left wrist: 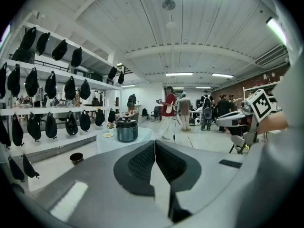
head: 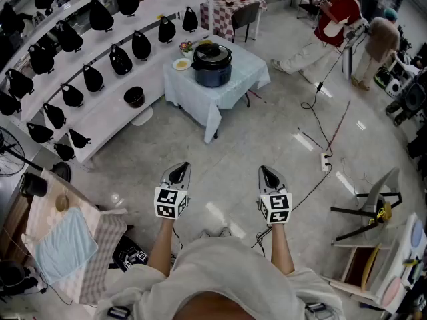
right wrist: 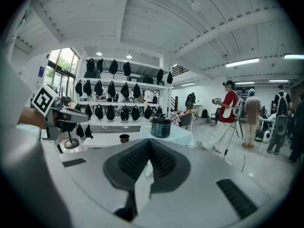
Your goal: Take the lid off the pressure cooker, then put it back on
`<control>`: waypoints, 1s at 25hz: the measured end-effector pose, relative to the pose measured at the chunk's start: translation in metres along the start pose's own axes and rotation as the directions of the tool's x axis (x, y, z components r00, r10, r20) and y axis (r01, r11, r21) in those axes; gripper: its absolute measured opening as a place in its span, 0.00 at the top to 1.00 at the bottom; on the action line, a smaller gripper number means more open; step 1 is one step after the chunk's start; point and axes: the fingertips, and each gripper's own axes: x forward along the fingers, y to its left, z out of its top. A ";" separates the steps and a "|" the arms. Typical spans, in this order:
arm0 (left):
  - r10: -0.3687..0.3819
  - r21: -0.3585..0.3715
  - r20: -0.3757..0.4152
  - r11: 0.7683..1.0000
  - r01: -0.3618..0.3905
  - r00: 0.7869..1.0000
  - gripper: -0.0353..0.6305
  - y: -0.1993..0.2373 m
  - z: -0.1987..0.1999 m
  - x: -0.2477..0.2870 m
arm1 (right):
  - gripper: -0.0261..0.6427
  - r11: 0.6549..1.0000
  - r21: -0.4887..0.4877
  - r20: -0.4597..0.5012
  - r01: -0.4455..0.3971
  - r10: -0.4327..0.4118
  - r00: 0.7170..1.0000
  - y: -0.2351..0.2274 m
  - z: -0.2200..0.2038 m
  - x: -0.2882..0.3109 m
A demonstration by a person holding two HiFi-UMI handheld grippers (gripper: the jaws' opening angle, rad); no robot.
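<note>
Standing well apart from the pressure cooker [head: 212, 65], which sits lid [head: 212, 50] on at 12 o'clock on the surface [head: 230, 92], the person [head: 220, 275] holds left tool [head: 179, 173] and right tool [head: 269, 177] closed tight, both empty; arriving unopened, they might shove the lid instead of gripping

— Where is the pressure cooker [head: 212, 69] found?
— It is seen standing upright on the table [head: 230, 93], which is draped in a pale blue cloth.
— How is it described?
— A dark, round body is shown, and the black lid [head: 212, 51] is seated on top, closed.
</note>
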 end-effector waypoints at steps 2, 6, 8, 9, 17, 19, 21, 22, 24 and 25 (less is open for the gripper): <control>-0.004 -0.004 0.000 1.000 0.004 1.000 0.93 -0.002 -0.001 0.000 | 0.96 1.000 -0.002 -0.004 0.002 -0.002 1.000 0.000 0.000 -0.002; -0.010 -0.002 -0.003 1.000 0.010 1.000 0.93 -0.003 -0.002 -0.002 | 0.96 1.000 0.000 -0.007 0.007 -0.007 1.000 0.001 -0.001 -0.004; -0.009 -0.004 -0.005 1.000 0.009 1.000 0.93 -0.003 -0.004 -0.003 | 0.96 1.000 0.001 -0.007 0.008 -0.008 1.000 0.001 -0.002 -0.004; -0.007 -0.006 -0.005 1.000 0.007 1.000 0.93 -0.003 -0.004 -0.003 | 0.96 1.000 0.003 -0.007 0.007 -0.007 1.000 0.001 -0.002 -0.003; -0.075 -0.055 0.000 0.996 0.075 0.997 0.56 -0.017 -0.014 0.002 | 0.54 0.996 0.060 0.025 -0.066 0.064 0.998 0.012 -0.002 0.001; -0.087 -0.058 0.006 0.994 0.088 0.996 0.51 -0.022 -0.015 0.003 | 0.50 0.994 0.053 0.026 -0.092 0.091 0.996 0.017 -0.003 0.000; -0.096 -0.059 0.001 0.994 0.096 0.995 0.50 -0.025 -0.017 0.004 | 0.49 0.994 0.044 0.021 -0.099 0.098 0.995 0.019 -0.005 0.001; -0.098 -0.059 -0.002 0.993 0.097 0.995 0.50 -0.026 -0.018 0.006 | 0.49 0.995 0.041 0.017 -0.096 0.095 0.995 0.019 -0.006 0.002; -0.096 -0.058 -0.004 0.994 0.096 0.995 0.50 -0.028 -0.018 0.008 | 0.49 0.995 0.045 0.015 -0.091 0.091 0.996 0.016 -0.008 0.002; -0.094 -0.057 -0.005 0.994 0.094 0.996 0.50 -0.029 -0.018 0.009 | 0.49 0.995 0.048 0.016 -0.089 0.088 0.996 0.014 -0.009 0.002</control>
